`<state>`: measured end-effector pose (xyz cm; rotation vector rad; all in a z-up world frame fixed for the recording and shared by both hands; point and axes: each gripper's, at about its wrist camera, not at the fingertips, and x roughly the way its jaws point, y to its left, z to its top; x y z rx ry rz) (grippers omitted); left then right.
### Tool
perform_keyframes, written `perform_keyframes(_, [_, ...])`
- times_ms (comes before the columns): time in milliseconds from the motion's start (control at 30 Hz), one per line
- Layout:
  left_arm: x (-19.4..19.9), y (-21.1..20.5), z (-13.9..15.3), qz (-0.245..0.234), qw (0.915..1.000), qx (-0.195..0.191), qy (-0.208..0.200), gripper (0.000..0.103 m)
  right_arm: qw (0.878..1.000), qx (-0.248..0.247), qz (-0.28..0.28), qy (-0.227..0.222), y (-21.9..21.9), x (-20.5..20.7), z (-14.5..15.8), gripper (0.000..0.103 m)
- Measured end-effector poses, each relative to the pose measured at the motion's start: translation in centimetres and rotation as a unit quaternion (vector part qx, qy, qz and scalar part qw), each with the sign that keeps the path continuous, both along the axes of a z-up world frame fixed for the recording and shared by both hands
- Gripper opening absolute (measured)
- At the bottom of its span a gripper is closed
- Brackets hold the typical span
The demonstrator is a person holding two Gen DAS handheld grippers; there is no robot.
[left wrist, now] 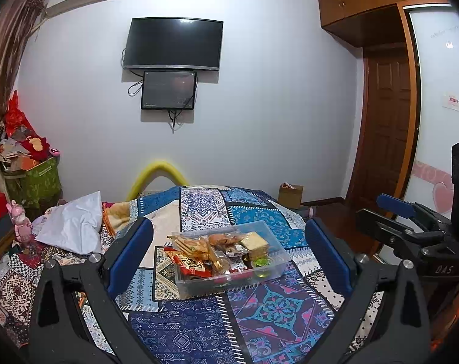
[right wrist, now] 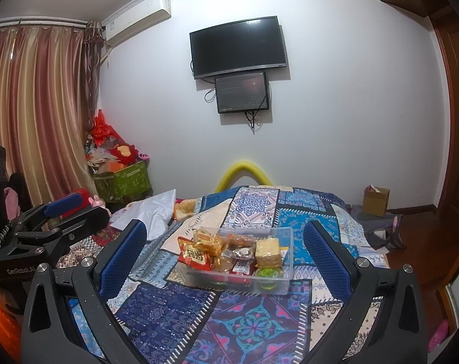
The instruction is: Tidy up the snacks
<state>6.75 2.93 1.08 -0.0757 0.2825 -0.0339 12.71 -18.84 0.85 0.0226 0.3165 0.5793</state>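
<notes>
1. the clear rectangular plastic box (left wrist: 229, 261) sat on the patchwork blue patterned cloth (left wrist: 259, 318) covering the table, about in the middle of the cloth, well short of both sets of tongs.
2. the left tongs (left wrist: 229, 251) stood wide apart with nothing between their blue pads, held back from the box and aimed toward it.
3. the right tongs (right wrist: 224, 253) were likewise spread wide and empty, hanging at about the same distance from the box; in the left view they showed at the right edge, in the right view the left pair showed at the left edge.
4. inside the box lay a heap of snacks: a red printed packet (right wrist: 194, 254) leaning over the left rim, orange-yellow wrapped biscuits (right wrist: 206, 238) behind it, a pale yellow square wafer block (right wrist: 268, 251) toward the right, a small green round cup (right wrist: 267, 274) at the near right corner, and some small clear-wrapped pieces in between that i could not tell apart.
5. i saw no loose snack lying on the cloth around the box, so the gathering looked to me finished or nearly so.
6. what seemed left, if anything, was tidying: the red packet stuck out over the rim and the pile sat jumbled.
7. a crumpled white cloth (left wrist: 74, 221) lay off to the left, apart from the box.
</notes>
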Motion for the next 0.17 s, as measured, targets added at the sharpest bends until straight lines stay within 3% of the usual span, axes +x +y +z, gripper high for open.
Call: perform_keyframes(167, [0.05,0.03,-0.06,0.000,1.0000,-0.002,0.004,0.101,1.000,-0.001,0.000,0.004,-0.10,0.10,-0.28,0.103])
